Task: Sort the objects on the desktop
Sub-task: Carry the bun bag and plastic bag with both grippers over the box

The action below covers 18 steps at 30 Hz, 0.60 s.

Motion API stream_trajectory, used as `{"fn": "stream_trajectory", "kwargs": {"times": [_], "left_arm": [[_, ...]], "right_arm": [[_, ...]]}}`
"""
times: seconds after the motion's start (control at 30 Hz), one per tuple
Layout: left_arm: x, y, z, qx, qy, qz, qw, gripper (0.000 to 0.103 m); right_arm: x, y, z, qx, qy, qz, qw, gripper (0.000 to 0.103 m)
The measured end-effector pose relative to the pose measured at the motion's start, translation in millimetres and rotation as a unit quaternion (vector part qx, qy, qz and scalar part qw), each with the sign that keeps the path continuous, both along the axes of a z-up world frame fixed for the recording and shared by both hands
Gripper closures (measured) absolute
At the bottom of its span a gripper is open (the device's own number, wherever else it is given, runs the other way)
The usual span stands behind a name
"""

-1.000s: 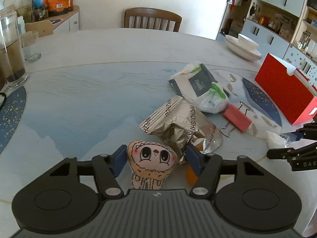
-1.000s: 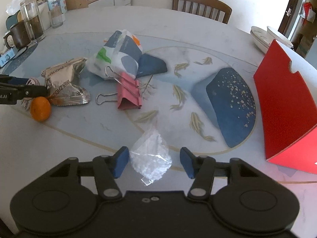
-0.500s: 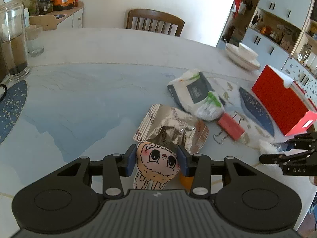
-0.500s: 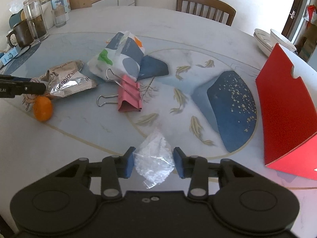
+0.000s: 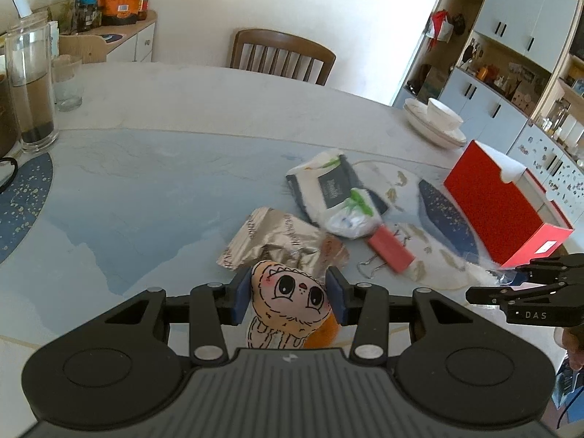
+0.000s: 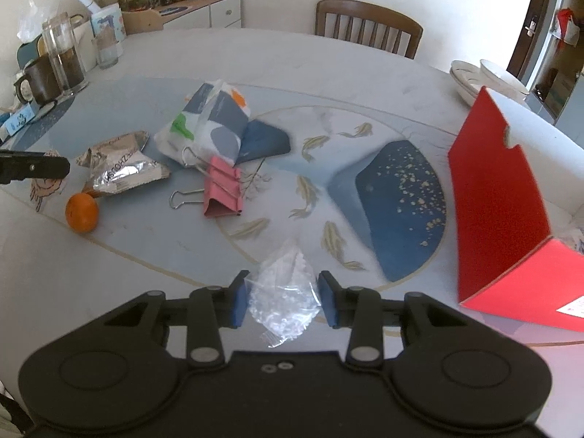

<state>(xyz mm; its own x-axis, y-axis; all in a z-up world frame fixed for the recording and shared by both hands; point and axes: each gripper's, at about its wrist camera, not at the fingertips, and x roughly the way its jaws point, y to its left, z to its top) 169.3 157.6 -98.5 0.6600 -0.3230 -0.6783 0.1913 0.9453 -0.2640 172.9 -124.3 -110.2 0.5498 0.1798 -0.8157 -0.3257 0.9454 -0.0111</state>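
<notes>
The room is bright with soft daylight, and shadows on the counter (image 6: 277,58) are weak. Both fisheye views bend strongly at the edges. The red box (image 6: 500,197) looks slightly blurred.

1. Plush toy (image 5: 288,297): cartoon face, upright, pinched between my left claw's pads.
2. Clear plastic bag (image 6: 283,297): crinkled, pinched in my right claw.
3. Orange (image 6: 81,212), foil packet (image 6: 120,169), pink binder clip (image 6: 222,192): lying on the desk.

A home dining room: round table (image 5: 182,102), wooden chair (image 5: 283,54) (cupboards (image 5: 511,33) behind), stacked bowls (image 5: 438,120).
</notes>
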Motion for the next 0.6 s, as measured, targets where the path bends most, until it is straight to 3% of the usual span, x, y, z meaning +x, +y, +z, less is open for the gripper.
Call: {"fn": "stream_trajectory", "kwargs": {"times": [0.6], "left_arm": [[-10.0,-60.9,38.1,-0.02,-0.023,-0.019,0.9993,0.061]], "right_arm": [[-9.1,-47.9,45.7,0.038,-0.026,-0.013,0.999,0.065]]}}
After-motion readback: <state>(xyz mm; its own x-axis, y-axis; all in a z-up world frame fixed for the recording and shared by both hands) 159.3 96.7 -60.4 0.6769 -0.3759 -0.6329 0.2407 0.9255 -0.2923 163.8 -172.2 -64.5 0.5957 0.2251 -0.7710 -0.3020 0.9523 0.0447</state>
